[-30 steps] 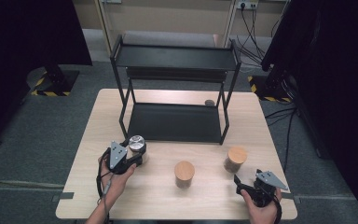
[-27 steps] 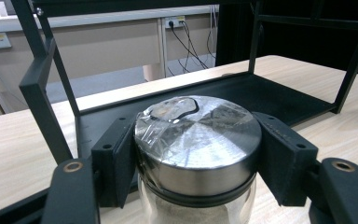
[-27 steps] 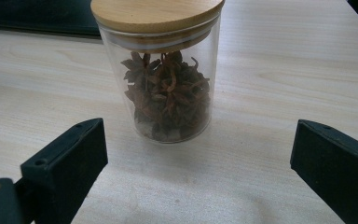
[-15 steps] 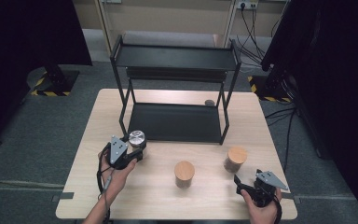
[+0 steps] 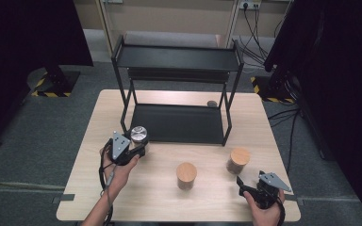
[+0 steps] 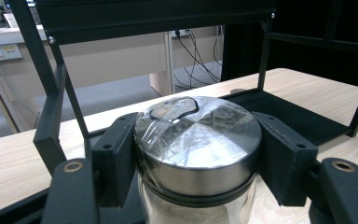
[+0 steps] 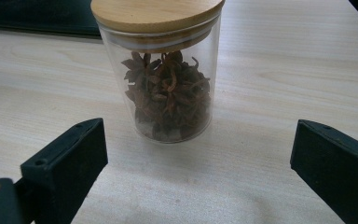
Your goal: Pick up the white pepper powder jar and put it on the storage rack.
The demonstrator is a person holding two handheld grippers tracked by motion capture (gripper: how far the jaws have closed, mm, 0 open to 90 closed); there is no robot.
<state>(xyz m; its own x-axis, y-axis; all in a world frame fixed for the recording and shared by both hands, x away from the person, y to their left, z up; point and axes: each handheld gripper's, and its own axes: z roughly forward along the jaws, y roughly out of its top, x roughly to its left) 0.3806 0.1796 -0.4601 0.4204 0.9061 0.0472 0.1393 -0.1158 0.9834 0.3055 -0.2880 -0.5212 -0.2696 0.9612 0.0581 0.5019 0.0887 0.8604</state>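
Note:
My left gripper (image 5: 138,143) is shut on a glass jar with a steel lid (image 5: 139,134), held in front of the black two-tier rack (image 5: 176,61) at its left front corner. In the left gripper view the steel-lidded jar (image 6: 197,140) sits squeezed between both pads, its lid wrapped in clear film. My right gripper (image 5: 243,184) rests near the table's front right edge, jaws wide open. Its own view has a wooden-lidded jar of star anise (image 7: 165,70) standing on the table just beyond the open jaws, untouched. That star anise jar (image 5: 238,160) stands on the table's right side.
A second wooden-lidded jar (image 5: 186,175) stands at the middle front of the wooden table (image 5: 184,207). A small dark round object (image 5: 211,103) lies at the back right of the rack's lower shelf (image 5: 179,125). Cables run along the floor behind the table.
The left gripper has carried the steel-lidded jar a little farther from me, closer to the rack's lower shelf. The right gripper has stayed put.

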